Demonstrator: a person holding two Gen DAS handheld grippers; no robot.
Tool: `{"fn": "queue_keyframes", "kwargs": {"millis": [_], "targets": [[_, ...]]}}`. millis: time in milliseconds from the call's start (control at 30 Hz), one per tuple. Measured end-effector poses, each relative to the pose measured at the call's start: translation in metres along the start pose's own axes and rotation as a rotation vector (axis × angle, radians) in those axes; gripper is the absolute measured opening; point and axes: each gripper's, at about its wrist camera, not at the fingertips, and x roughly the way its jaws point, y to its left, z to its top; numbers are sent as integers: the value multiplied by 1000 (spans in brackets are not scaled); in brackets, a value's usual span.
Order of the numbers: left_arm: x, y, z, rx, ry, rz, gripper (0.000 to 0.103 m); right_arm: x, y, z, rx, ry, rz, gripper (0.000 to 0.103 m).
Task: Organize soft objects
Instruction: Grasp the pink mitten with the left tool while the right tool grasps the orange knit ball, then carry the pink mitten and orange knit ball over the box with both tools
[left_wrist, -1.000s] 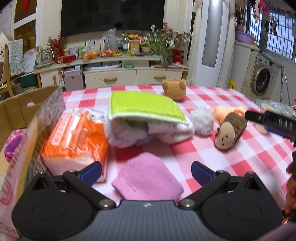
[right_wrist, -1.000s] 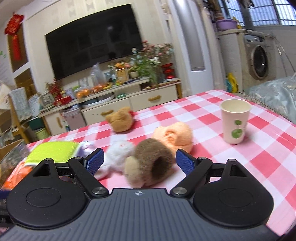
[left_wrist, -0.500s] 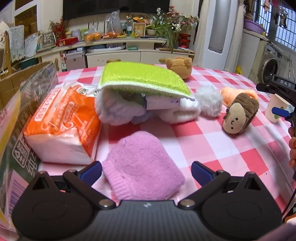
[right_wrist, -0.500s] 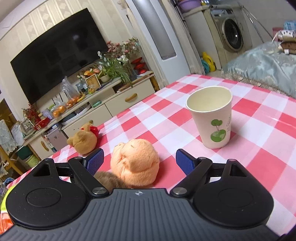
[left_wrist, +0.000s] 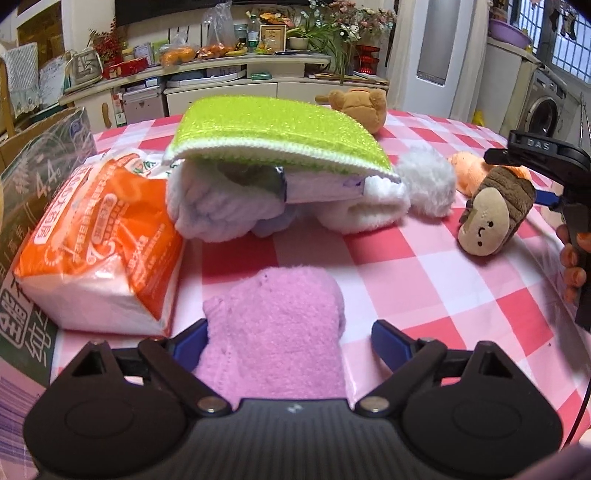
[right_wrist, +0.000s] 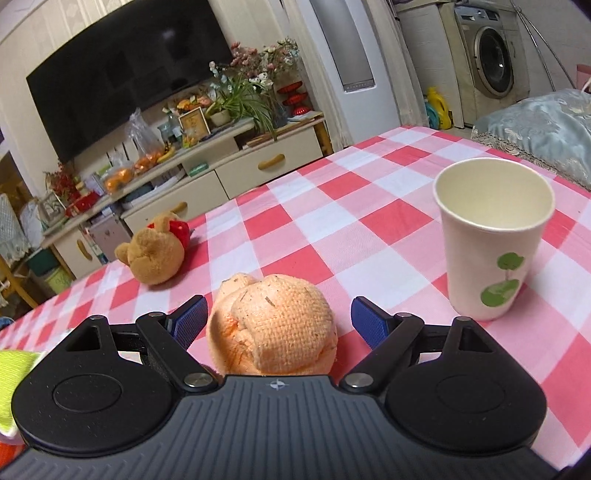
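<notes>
L tongs closing round pink cloth | fuzzy, crumpled

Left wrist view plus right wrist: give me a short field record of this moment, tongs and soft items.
left tongs: have just been closing, straddling the fuzzy pink knit cloth; one pad touches it, the other stands clear
right tongs: open around the peach knitted ball, no squeeze
near pink cloth: orange plastic tissue pack
behind: green-topped white towel stack
also on table: brown round-faced plush, white paper cup with green leaf print
surface: red-and-white checked tablecloth
</notes>
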Motion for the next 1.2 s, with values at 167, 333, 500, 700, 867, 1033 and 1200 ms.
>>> {"fn": "queue_keyframes", "kwargs": {"millis": [167,333,500,700,867,1033,1200], "targets": [[-1,1,1,30,-12,16,74,-2,-6,0,-19,4,-9,95],[0,3,7,7,-9,6,65,-9,-1,-3,-104,-4,-18,82],[0,0,9,8,-11,-18,59,-14,-1,-2,-146,-22,-27,78],[-3,-1,8,-6,-15,-42,57,-26,-7,0,-137,-71,-36,77],[-5,-1,6,-36,-18,-83,56,-31,-6,-3,-81,-51,15,77],[-5,-5,5,-35,-20,-107,56,-32,4,-20,-58,18,87,77],[-9,-3,2,-47,-25,-118,56,-40,23,-34,-84,25,110,77]]}}
